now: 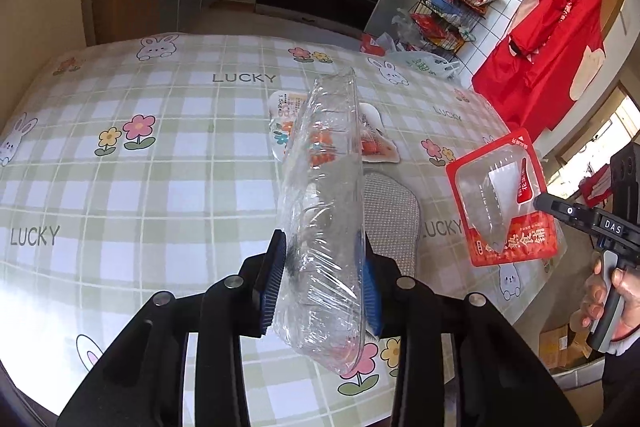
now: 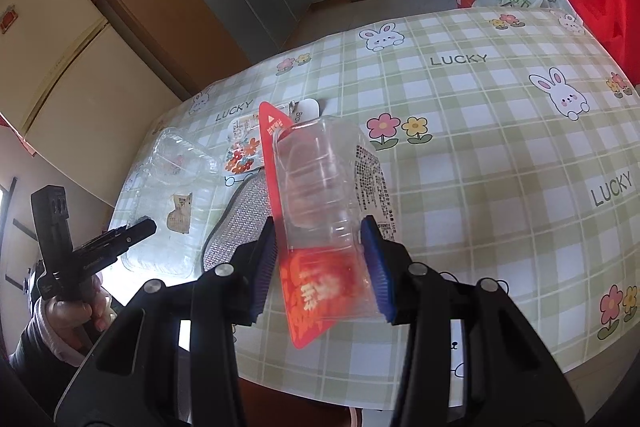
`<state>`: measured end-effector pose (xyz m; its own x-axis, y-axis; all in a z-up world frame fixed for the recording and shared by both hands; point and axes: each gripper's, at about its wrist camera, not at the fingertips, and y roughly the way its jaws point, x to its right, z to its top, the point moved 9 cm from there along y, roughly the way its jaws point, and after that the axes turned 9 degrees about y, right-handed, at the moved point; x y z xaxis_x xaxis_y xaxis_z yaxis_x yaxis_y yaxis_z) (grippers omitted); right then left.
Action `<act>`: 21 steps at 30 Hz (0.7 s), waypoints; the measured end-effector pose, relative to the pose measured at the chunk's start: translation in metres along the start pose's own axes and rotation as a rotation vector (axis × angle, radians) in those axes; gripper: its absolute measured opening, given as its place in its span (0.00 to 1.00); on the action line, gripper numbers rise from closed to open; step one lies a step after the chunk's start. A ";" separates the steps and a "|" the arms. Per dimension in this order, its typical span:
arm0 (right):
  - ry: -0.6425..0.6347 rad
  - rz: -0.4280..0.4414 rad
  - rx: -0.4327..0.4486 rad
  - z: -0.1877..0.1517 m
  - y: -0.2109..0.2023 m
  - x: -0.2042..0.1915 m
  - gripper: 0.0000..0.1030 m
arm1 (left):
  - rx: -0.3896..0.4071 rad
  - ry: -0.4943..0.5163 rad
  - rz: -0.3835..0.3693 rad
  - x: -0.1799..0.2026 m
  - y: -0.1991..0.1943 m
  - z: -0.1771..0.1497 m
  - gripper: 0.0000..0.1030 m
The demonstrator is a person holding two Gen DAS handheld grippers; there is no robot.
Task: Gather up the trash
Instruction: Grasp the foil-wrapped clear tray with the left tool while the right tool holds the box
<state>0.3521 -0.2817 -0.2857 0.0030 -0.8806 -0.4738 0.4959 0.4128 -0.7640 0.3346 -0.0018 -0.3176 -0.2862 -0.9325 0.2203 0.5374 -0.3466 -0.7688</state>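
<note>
The left hand-held gripper (image 1: 320, 283) is clamped on a clear plastic tray (image 1: 324, 211) wrapped in crinkled film, its blue pads (image 1: 272, 279) pressing both long sides so the tray stands on edge, lifted above the surface (image 1: 160, 167) — a table under a green-checked cloth printed with rabbits, flowers and the word LUCKY. The right hand-held gripper (image 2: 320, 267) is closed on a red-backed blister pack (image 2: 320, 211), the clear bubble caught between its pads and the red card slanting down past the left pad; this pack too is off the surface. Seen from the left wrist, the pack hangs to the right of the tray, well apart from it, with the person's hand (image 1: 612, 291) wrapped round the gripper's handle. On the cloth beyond both held pieces lies a grey woven mat (image 1: 392, 215), and just past it a flat white wrapper with orange print (image 1: 376, 143), partly hidden behind the tray. From the right wrist, what seems to be the same clear tray appears at the left — its outline is washed out by glare, so its exact edges are hard to tell. A red apron (image 1: 552, 67) hangs on the tiled wall beyond the table, beside a wire rack (image 1: 452, 7) crowded with packets.
</note>
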 end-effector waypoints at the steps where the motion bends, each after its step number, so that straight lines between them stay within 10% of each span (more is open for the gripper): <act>1: -0.004 -0.003 0.003 0.000 0.000 -0.001 0.43 | -0.007 -0.012 -0.005 -0.002 0.001 -0.002 0.30; 21: 0.011 0.017 0.047 -0.016 -0.026 -0.022 0.43 | 0.069 -0.172 0.004 -0.031 -0.058 -0.037 0.13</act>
<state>0.3253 -0.2692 -0.2623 0.0022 -0.8708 -0.4916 0.5357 0.4161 -0.7348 0.2828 0.0513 -0.3019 -0.1474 -0.9354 0.3214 0.5933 -0.3437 -0.7279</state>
